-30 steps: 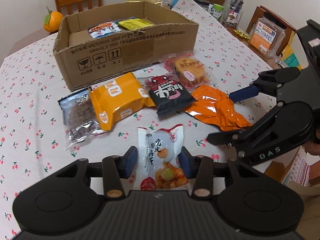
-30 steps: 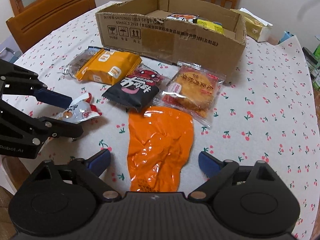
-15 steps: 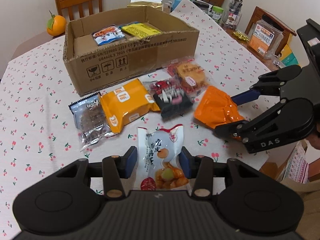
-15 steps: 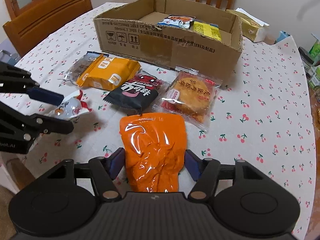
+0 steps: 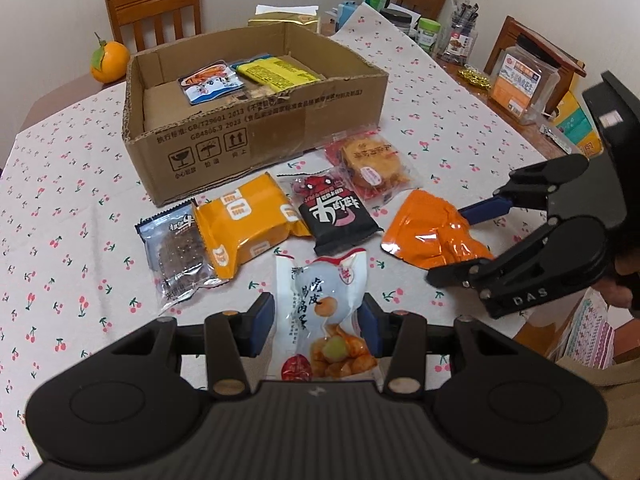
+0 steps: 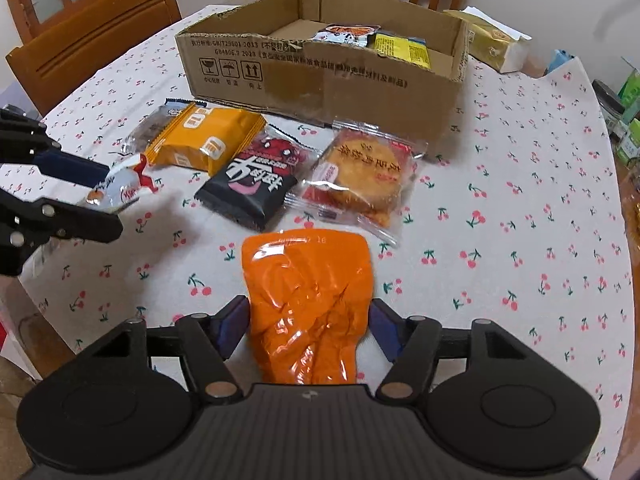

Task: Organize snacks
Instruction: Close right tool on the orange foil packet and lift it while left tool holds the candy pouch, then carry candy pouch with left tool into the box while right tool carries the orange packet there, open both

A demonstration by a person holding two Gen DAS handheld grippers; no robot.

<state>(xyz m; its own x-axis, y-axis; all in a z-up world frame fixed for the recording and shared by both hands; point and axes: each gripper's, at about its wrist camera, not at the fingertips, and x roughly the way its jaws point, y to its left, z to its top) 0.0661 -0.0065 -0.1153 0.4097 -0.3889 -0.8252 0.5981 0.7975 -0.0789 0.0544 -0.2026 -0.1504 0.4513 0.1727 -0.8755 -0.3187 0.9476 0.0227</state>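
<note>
My left gripper [image 5: 318, 322] is shut on a white snack packet [image 5: 322, 312] and holds it above the table; it also shows in the right wrist view [image 6: 120, 188]. My right gripper [image 6: 308, 328] is shut on an orange foil pouch [image 6: 308, 292], lifted off the cloth; the pouch also shows in the left wrist view [image 5: 428, 232]. The cardboard box [image 5: 256, 132] stands ahead with a blue-white packet [image 5: 210, 80] and a yellow packet [image 5: 276, 74] inside. On the table in front of it lie a dark clear packet [image 5: 176, 248], an orange-yellow packet [image 5: 248, 224], a black-red packet [image 5: 336, 212] and a biscuit packet [image 5: 370, 160].
An orange [image 5: 108, 62] sits beyond the box's left corner. Wooden chairs [image 5: 156, 8] stand around the table. A gold tissue box [image 6: 496, 44], jars and containers [image 5: 524, 80] crowd the far right edge. The cherry-print tablecloth [image 6: 520, 208] covers the table.
My right gripper closed on the orange pouch and lifted it. Both grippers rose and moved back a little with their packets; the view into the box opened up.
</note>
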